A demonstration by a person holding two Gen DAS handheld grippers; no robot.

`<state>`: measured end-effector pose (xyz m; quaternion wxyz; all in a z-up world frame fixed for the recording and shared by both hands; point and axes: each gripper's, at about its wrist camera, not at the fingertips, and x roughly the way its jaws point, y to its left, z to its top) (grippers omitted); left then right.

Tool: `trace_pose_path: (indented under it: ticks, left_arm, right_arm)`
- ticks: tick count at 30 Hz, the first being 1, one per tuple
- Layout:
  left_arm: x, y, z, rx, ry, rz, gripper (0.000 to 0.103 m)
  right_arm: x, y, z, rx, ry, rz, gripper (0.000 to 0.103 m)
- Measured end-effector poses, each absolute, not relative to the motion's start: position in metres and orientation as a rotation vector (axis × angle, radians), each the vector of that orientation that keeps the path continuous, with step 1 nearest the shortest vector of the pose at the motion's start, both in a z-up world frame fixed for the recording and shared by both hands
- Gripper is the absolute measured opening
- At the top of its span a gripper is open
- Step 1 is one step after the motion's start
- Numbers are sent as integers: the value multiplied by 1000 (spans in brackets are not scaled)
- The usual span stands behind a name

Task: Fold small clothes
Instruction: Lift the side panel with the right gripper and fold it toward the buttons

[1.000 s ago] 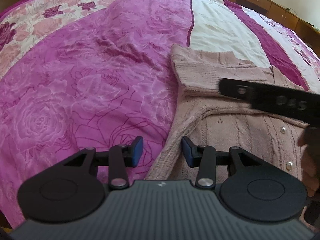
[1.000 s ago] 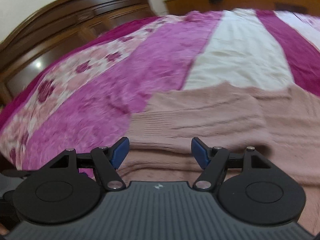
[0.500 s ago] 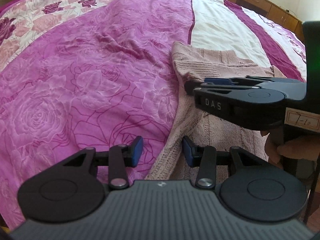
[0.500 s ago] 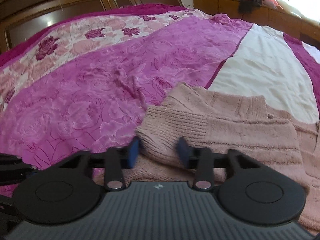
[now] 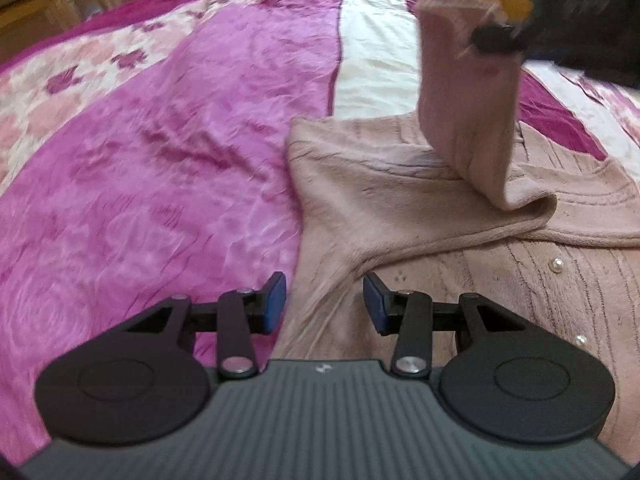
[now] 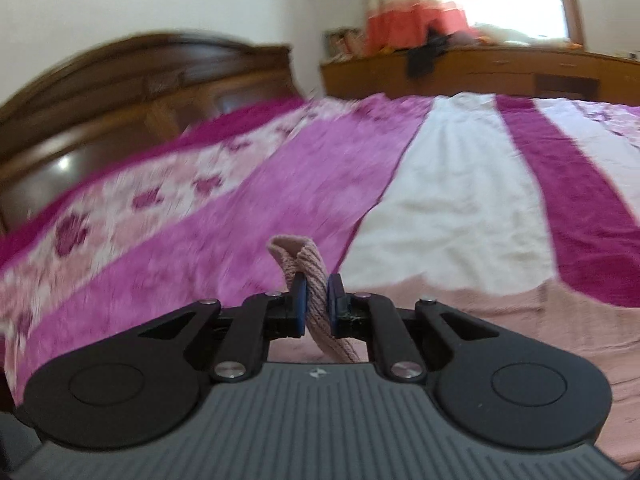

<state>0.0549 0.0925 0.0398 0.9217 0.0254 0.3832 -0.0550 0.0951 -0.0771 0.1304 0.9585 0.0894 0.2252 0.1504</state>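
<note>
The right gripper (image 6: 317,300) is clamped on the sleeve (image 5: 464,92) of the pink cardigan (image 5: 400,208), holding it up above the garment's body. The left gripper (image 5: 324,300) hovers low over the cardigan's left edge, its jaws spread wide with nothing between them.

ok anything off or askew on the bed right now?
Nothing damaged or spilled. The pink cardigan lies flat on the bedspread except its sleeve, lifted by the right gripper, which is pinched on the cuff. That fits mid-fold. The left gripper is open over the cardigan's edge. Both views are motion-blurred.
</note>
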Motion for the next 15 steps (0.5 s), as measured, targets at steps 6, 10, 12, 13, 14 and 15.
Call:
trace_pose_path:
  ticks: [6,10,12,13,14,15]
  left_arm:
    - [63,66,28,177,755,-73,45]
    - [70,64,24,172,711,-25,47]
    - [73,72,25,143,692,27,47]
    - [73,78,26,114,683,55,46]
    - [74,87,28,76,673,85,46]
    - [73,94,29,48,671,107,46]
  right_arm:
    - [92,-130,154,254,401,226,11]
    - [92,-157,165,288,373,185,11]
    - [90,-170,172,302,355,161,11]
    - [88,-177,175,307,341,146,11]
    - [85,-182,177,310,331,134,11]
    - [82,-188,178,312,322,121,11]
